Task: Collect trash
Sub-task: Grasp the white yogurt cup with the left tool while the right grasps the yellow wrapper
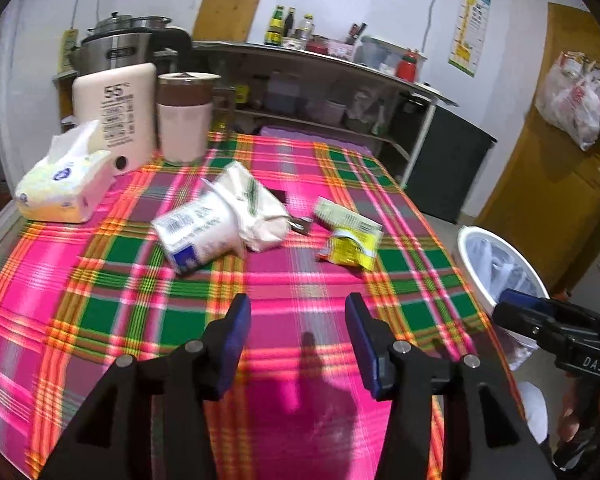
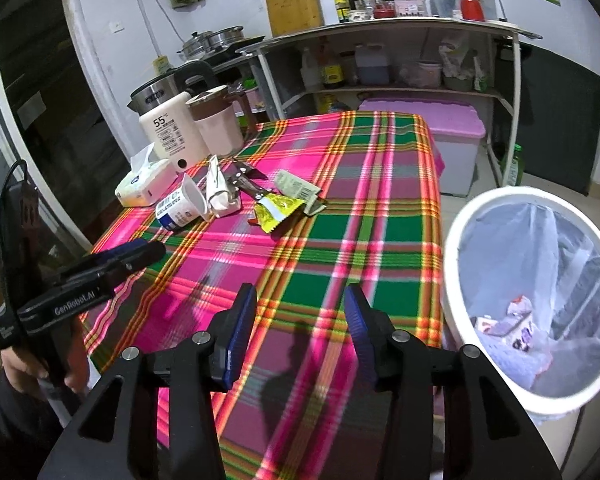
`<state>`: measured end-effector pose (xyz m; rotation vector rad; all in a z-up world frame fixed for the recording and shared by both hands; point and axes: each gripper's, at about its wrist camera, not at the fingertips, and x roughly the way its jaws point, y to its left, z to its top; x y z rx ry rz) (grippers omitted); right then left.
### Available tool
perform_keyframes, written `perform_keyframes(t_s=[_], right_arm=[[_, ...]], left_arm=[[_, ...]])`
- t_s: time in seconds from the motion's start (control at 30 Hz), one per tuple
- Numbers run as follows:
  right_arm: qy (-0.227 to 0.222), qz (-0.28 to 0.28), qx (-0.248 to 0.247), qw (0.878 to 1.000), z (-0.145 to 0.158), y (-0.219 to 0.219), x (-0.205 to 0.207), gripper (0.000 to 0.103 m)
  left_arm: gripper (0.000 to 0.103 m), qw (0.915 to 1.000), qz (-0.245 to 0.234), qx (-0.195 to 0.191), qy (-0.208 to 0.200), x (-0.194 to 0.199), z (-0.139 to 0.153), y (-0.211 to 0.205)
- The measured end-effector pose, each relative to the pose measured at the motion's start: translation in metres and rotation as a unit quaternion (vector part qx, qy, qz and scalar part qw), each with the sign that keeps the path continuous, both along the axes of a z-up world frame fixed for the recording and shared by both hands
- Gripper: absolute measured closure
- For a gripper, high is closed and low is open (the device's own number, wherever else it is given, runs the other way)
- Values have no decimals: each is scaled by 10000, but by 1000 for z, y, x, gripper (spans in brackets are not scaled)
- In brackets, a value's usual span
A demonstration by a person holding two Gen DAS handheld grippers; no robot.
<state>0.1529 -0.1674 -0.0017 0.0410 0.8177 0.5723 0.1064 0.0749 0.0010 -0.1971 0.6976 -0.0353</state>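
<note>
Left tongs (image 1: 298, 344) and right tongs (image 2: 300, 334): both spread wide, empty, above the surface (image 2: 340, 216), touching nothing

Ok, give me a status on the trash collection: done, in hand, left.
Done: some wrappers already lie in the lined bin. In hand: nothing; the left gripper and right gripper are both open and empty above the tablecloth. Left: the yogurt cup, white wrapper, yellow packet and green-printed wrapper remain on the table.

Bare tablecloth (image 2: 340, 256) ahead, trash cluster (image 2: 236, 200) mid-table, kettle (image 2: 168, 132) behind, bin (image 2: 452, 280) beside right edge
</note>
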Motion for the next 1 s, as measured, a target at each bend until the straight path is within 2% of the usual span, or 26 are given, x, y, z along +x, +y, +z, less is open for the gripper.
perform_keyframes(t_s=[0.17, 0.6, 0.8, 1.0], right_arm=[[68, 75, 2, 9999, -4, 11, 13, 56], [275, 168, -70, 9995, -19, 34, 42, 55], [339, 222, -92, 9991, -23, 48, 56, 55], [351, 252, -101, 9990, -26, 60, 72, 55]], left_arm=[[48, 9997, 178, 122, -59, 11, 1, 24], [42, 9984, -63, 566, -34, 59, -10, 57], [38, 9968, -325, 735, -25, 72, -11, 67], [36, 9934, -744, 854, 180, 83, -19, 64]])
